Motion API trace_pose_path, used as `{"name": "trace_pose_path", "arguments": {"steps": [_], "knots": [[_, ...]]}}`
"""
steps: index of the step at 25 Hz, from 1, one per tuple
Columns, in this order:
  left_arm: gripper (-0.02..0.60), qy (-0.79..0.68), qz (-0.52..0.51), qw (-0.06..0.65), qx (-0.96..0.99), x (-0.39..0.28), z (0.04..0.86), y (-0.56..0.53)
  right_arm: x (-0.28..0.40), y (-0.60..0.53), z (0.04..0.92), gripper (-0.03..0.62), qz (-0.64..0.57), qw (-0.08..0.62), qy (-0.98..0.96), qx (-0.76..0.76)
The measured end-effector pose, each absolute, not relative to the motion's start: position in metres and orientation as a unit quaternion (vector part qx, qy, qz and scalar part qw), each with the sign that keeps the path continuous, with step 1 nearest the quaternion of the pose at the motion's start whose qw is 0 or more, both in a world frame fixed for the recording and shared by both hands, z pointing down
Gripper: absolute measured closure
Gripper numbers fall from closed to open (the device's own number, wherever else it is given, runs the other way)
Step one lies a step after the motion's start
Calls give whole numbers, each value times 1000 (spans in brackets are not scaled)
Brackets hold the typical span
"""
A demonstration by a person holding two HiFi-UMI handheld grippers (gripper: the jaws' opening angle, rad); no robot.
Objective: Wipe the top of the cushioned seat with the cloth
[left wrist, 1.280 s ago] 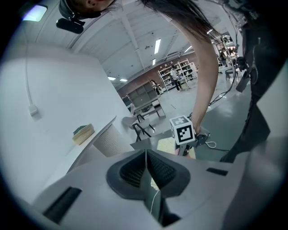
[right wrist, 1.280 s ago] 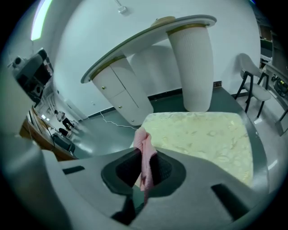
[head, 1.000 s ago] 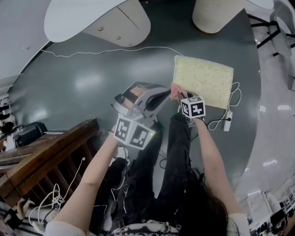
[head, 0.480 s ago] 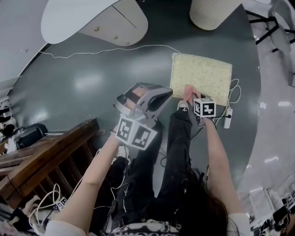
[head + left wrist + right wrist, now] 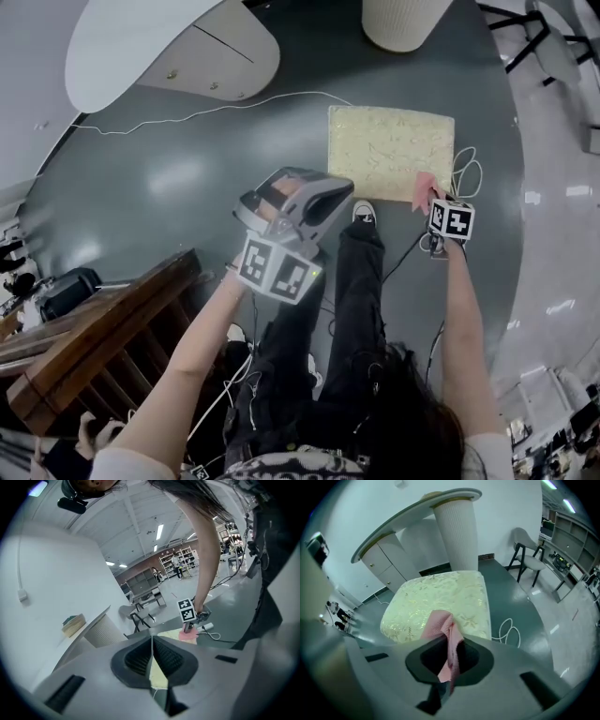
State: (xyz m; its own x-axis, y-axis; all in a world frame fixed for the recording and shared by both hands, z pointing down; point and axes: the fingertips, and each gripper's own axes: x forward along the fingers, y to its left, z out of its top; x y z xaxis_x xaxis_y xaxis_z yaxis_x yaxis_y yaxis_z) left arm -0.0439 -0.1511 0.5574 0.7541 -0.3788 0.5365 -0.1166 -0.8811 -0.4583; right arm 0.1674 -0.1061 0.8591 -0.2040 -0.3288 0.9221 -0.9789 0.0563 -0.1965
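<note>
The cushioned seat (image 5: 389, 150) is a pale yellow-green patterned pad lying on the dark floor. My right gripper (image 5: 429, 194) is at its near right corner, shut on a pink cloth (image 5: 423, 184) that rests on the cushion's near edge. In the right gripper view the cloth (image 5: 443, 626) hangs from between the jaws of that gripper (image 5: 450, 660), over the cushion (image 5: 440, 597). My left gripper (image 5: 323, 195) is held above the floor, left of the cushion, shut with nothing in it. In the left gripper view (image 5: 152, 652), the cushion (image 5: 169, 633) and cloth (image 5: 188, 637) lie ahead.
A white ribbed pedestal (image 5: 403, 23) stands beyond the cushion, and a white cabinet (image 5: 187, 61) under a tabletop is at far left. A white cable (image 5: 206, 112) crosses the floor. A coiled cord (image 5: 466, 167) lies right of the cushion. Wooden furniture (image 5: 94, 328) is at near left. The person's legs (image 5: 361, 281) are below.
My right gripper has moved to the right with the pink cloth along the cushion's near edge, from its left corner to its right corner. The left gripper has stayed put.
</note>
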Motion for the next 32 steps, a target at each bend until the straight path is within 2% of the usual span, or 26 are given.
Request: {"name": "trace_pose_path", "arguments": {"steps": [6,11,17,27,32], "knots": [[569,123,-318,207,-917,-20,557,-155,227,-97,859,583,461,362,-593,553],[569,117,-319,210,-917,-14,557,-159,244,-92,856,583,469,352,-576,569],[569,127,-317,206,-917,-8,543,-164,224,-105,822,583,459,311,-617,559],[569,187,-322,195,-907,-5,503,-185,178,-154,711,583,436,207,-693,536],[569,223,-317,184,-904,1,467,-189,178,-164,639,582,425,162,-707,541]]}}
